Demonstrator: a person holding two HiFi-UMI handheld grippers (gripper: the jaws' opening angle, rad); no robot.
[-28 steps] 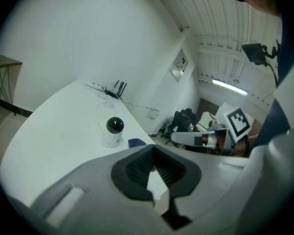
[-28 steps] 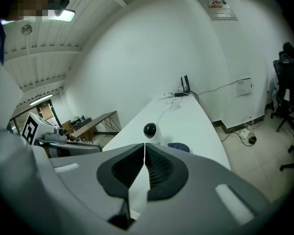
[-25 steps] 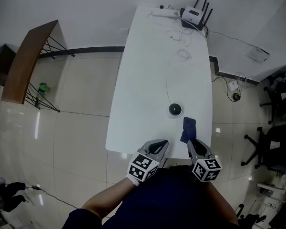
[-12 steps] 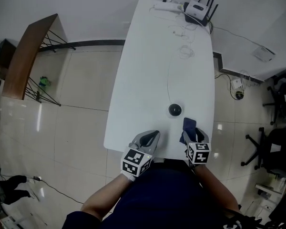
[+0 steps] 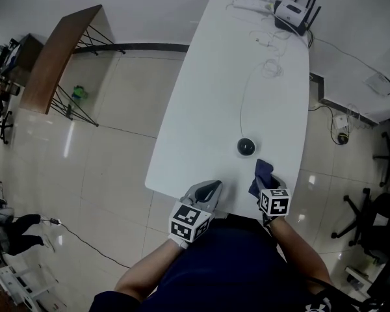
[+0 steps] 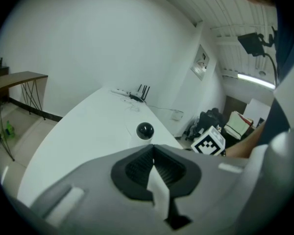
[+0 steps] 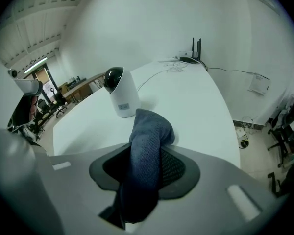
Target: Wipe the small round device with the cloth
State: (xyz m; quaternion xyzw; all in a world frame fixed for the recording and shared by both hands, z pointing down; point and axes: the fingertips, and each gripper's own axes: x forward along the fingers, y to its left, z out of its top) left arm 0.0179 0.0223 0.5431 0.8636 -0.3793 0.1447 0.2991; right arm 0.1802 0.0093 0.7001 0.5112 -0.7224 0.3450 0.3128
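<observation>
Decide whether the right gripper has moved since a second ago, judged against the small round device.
Yes. The right gripper has come forward, nearer the small round device; its jaws are closing with the cloth between them.

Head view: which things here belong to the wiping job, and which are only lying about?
For the job:
- small round device
- cloth, between the closing jaws of the right gripper

Lying about:
- router at the table's far end
- loose cables near it
- wooden side table on the floor
- left gripper, shut, holding nothing
</observation>
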